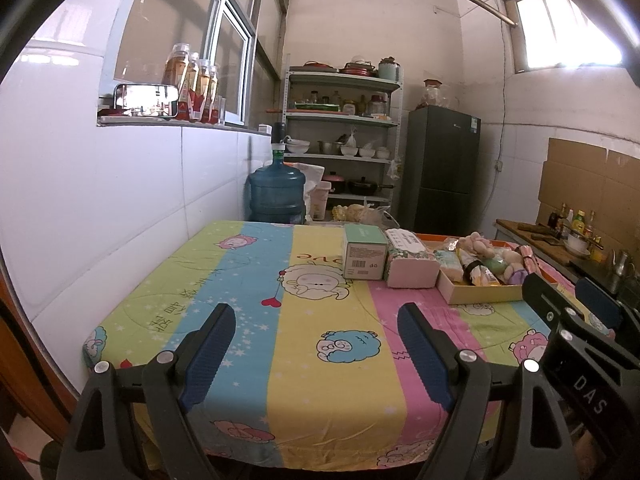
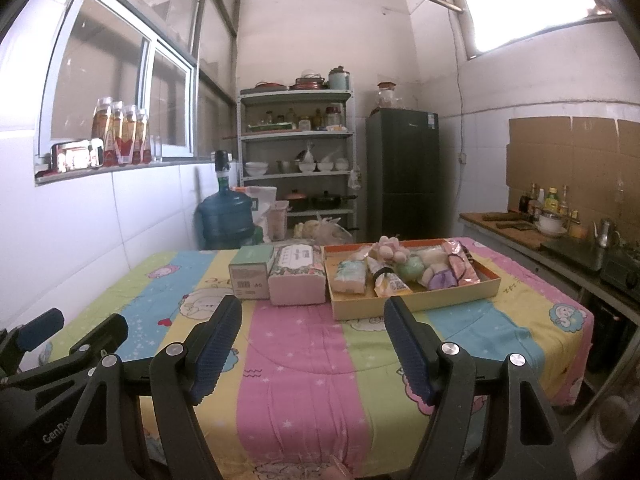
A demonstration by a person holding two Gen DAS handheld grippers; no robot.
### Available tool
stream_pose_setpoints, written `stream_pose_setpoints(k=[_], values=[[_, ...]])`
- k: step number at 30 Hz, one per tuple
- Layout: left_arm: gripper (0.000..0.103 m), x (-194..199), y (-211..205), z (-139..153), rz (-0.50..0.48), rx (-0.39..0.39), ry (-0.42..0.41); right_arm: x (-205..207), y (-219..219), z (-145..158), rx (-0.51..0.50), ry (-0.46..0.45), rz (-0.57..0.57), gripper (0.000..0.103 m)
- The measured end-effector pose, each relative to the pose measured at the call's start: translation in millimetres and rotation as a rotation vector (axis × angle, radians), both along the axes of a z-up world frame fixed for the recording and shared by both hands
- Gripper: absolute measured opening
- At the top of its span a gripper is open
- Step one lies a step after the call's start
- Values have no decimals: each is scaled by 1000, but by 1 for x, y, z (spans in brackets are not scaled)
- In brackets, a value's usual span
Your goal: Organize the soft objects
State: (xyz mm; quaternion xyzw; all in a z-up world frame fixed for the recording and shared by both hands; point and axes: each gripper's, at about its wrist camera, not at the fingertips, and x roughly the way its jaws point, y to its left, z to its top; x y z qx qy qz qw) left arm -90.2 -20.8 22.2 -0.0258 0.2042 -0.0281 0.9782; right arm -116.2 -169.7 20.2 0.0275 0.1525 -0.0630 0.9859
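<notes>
Soft objects (plush toys, crinkly packets) lie heaped in a shallow cardboard tray at the table's far side, its long axis running across the striped cartoon cloth. A tissue pack and green box stand just left. Left gripper and right gripper hover wide apart, holding nothing.

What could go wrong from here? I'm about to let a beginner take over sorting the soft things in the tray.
1. The soft items are packed close together in the shallow tray, so a wide-open right tool may snag a neighbour along with its target.
2. The tissue pack and green box stand right beside the tray's left wall; a sideways reach could knock them.
3. The cloth is loose bedding and might bunch if the tray is dragged.
</notes>
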Motion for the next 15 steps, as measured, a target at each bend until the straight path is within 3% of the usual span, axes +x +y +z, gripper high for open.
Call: stream_pose_setpoints(k=[15], values=[[83, 2, 4, 1, 8, -11, 5, 1, -1, 4, -12, -1, 1, 75]])
